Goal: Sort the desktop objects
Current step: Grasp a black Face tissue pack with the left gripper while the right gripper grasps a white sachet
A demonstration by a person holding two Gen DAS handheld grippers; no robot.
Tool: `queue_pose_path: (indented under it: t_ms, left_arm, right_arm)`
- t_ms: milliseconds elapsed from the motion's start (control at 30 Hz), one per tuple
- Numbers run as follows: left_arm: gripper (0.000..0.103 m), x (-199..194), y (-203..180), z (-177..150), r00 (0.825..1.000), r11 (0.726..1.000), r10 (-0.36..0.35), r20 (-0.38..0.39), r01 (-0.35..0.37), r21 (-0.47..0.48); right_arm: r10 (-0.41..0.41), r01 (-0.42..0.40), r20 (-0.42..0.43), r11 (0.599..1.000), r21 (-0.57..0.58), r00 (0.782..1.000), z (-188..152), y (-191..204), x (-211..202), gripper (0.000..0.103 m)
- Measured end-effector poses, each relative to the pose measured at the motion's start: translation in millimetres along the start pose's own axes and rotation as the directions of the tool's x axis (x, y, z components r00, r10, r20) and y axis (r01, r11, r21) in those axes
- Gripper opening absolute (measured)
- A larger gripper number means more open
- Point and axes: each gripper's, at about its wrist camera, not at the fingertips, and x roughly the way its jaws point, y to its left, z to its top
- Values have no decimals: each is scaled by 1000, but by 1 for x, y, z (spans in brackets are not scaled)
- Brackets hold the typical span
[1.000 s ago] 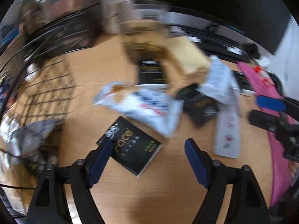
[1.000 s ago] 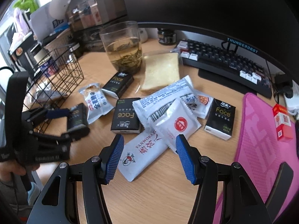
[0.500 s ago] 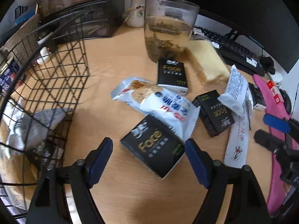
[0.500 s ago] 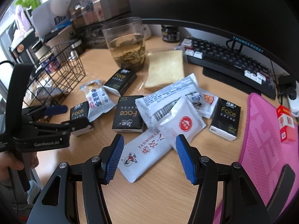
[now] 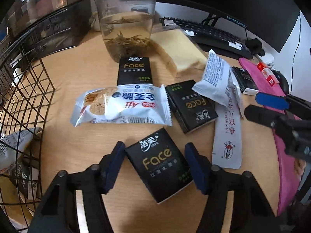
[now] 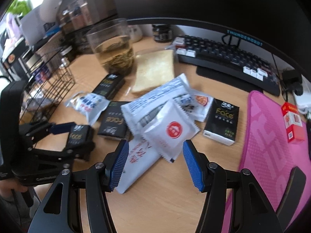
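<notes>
A black "Face" tissue pack (image 5: pixel 161 165) lies on the wooden desk between the blue pads of my left gripper (image 5: pixel 155 167). Its jaws are closing, and the pads meet the pack's two sides. The right wrist view shows the same grip at the left (image 6: pixel 74 137). My right gripper (image 6: pixel 155 163) hangs open above a long white packet (image 6: pixel 138 161) and a white packet with a red round logo (image 6: pixel 171 130), with nothing between its pads. A cracker packet (image 5: pixel 120 104) and two more black packs (image 5: pixel 134 71) (image 5: pixel 192 104) lie beyond the left gripper.
A black wire basket (image 5: pixel 29 101) stands at the left with a pack and a wrapper inside. A glass of tea (image 5: pixel 126 29) and wrapped bread (image 5: pixel 178 52) sit behind the packets. A keyboard (image 6: pixel 229 58), a pink mat (image 6: pixel 272 136) and a red box (image 6: pixel 293 122) are to the right.
My left gripper has come in low over the nearest black tissue pack, and its jaws have narrowed around it. The right gripper has hardly moved and stays open.
</notes>
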Motion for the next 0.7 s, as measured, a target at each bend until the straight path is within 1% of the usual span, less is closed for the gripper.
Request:
queue_pose_path:
  t_ms: [200,300,333,467,500,533,567,600,667,700]
  left_arm:
    - [66,-1,4,1,1000,1000,-6,1,6,9]
    - [66,2,2,4,1000,1000,-4,-2,4,21]
    - [66,3,2,5,1000,1000,-5,-3,5,24]
    - [66,4,4,7,1000,1000,-13,-1,13,23]
    - [65,5,4,8,1000,1000,-17,-1,17,24]
    - [63,5,4,8,1000,1000,-16,0,16,26]
    - [61,5,5,9,1000,999,-17,0,17,28]
    - [61,5,5,9,1000,999,-20,-1,20,27]
    - [59,5,6,10,1000,999,-26,2,26,26]
    - [59,4,5,11,1000,999,-28,4,28,27]
  right_arm:
    - [-37,37,-23,999,19,999,3,-7,15,58]
    - [-13,15,-34,997,77,999,6,-14,24,58]
    - [-7,9,-33,997,82,999,6,-13,26,58]
    - [-35,35,-1,998,59,999,9,-11,34,57]
    - [-34,33,7,998,58,999,10,-11,34,46]
    - [-42,42,10,998,48,999,10,-11,35,39]
    - [-62,62,9,998,33,998,11,-10,35,23]
    - [-74,73,11,997,22,997,11,-9,34,14]
    - [-69,68,17,997,30,997,12,-12,31,7]
    - [-65,64,20,997,34,998,11,-14,29,7]
